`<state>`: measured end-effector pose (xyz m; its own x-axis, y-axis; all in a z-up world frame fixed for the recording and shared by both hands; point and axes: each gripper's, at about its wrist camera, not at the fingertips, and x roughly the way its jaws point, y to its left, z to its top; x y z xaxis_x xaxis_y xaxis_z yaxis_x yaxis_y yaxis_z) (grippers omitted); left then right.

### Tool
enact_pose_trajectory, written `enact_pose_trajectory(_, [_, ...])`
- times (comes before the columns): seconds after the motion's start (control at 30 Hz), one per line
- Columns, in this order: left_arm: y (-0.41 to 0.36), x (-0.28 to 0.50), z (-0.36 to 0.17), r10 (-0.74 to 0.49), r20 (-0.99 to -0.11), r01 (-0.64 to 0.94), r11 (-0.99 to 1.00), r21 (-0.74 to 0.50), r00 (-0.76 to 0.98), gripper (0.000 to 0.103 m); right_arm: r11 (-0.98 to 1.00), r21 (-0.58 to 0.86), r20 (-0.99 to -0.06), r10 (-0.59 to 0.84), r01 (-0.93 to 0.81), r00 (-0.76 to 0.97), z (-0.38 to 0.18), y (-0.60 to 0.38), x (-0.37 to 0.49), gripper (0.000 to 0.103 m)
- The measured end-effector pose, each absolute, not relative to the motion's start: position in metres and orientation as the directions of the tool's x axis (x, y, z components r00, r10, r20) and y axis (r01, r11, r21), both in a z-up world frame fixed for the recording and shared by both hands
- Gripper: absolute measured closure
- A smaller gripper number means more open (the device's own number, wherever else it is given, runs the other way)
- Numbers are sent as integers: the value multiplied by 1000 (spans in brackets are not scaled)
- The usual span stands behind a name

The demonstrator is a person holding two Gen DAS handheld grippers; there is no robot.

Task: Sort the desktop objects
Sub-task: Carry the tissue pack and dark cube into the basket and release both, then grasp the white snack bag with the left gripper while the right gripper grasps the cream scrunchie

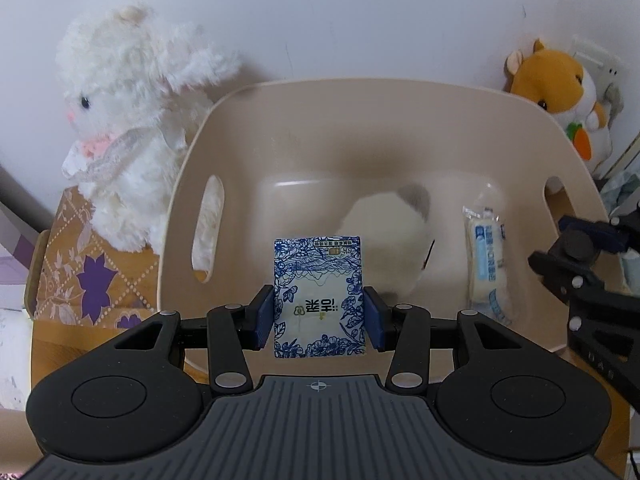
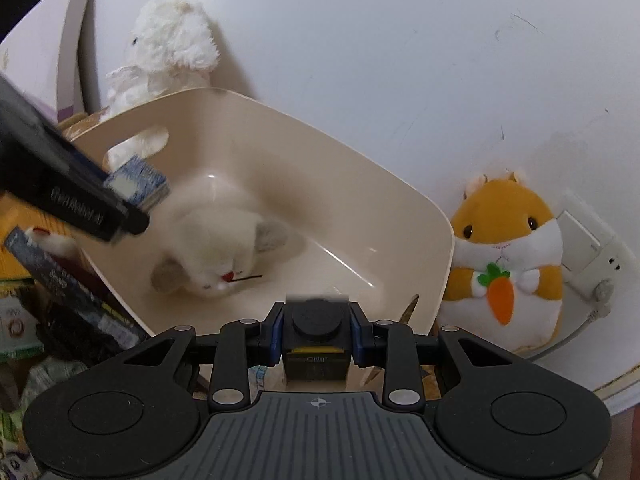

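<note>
My left gripper (image 1: 319, 318) is shut on a blue-and-white tissue pack (image 1: 319, 298) and holds it above the near rim of a beige plastic bin (image 1: 360, 96). Inside the bin lie a white plush toy (image 1: 394, 236) and a wrapped white packet (image 1: 488, 256). My right gripper (image 2: 317, 336) is shut on a small black box with a round cap (image 2: 316, 334) over the bin's near edge (image 2: 436, 236). The left gripper with the tissue pack (image 2: 138, 184) shows at the left of the right wrist view, above the plush toy (image 2: 216, 240).
A white plush rabbit (image 1: 128, 120) sits left of the bin on a patterned cloth (image 1: 92, 272). An orange hamster plush (image 2: 508, 264) stands to its right against the white wall, by a wall socket (image 2: 592, 248). Books and clutter (image 2: 68, 292) lie left of the bin.
</note>
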<state>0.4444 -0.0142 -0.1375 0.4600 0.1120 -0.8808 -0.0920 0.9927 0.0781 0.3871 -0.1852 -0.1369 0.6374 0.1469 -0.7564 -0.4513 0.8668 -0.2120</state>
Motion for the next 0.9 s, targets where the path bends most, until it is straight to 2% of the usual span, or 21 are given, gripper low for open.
enact_pose_trajectory(0.07, [-14,443,-138,101,-881,-81,994,72,463,56,868,-226,-755,131,-442,643,-136,-183,387,65])
enact_pose_trajectory(0.13, [-16,442,-137,94,-882,-76,995,66,463,46,868,-235,-753,121,-437,646,-136,-182,387,63])
enact_pose_trajectory(0.17, [-15,441,-135,90,-880,-77,995,62,466,37,872,-237,-752,115,-429,649,-135,-182,387,57])
enact_pose_trajectory(0.2, [-15,439,-133,88,-877,-79,995,57,473,32,879,-233,-750,110,-417,652,-134,-184,386,45])
enact_pose_trajectory(0.27, [-15,436,-127,78,-870,-78,996,46,487,30,886,-228,-745,109,-404,658,-132,-185,384,34])
enact_pose_trajectory(0.47, [-12,416,-107,38,-853,-51,999,14,521,30,892,-235,-712,113,-387,693,-120,-187,363,22])
enact_pose_trajectory(0.57, [-6,400,-97,31,-844,-29,999,18,536,29,903,-214,-689,132,-374,713,-109,-190,347,11])
enact_pose_trajectory(0.77, [12,368,-87,26,-850,-5,1000,28,526,24,911,-177,-655,174,-373,736,-92,-191,308,1])
enact_pose_trajectory(0.9, [26,348,-93,48,-875,-2,999,53,482,23,916,-159,-649,184,-368,738,-90,-187,280,0])
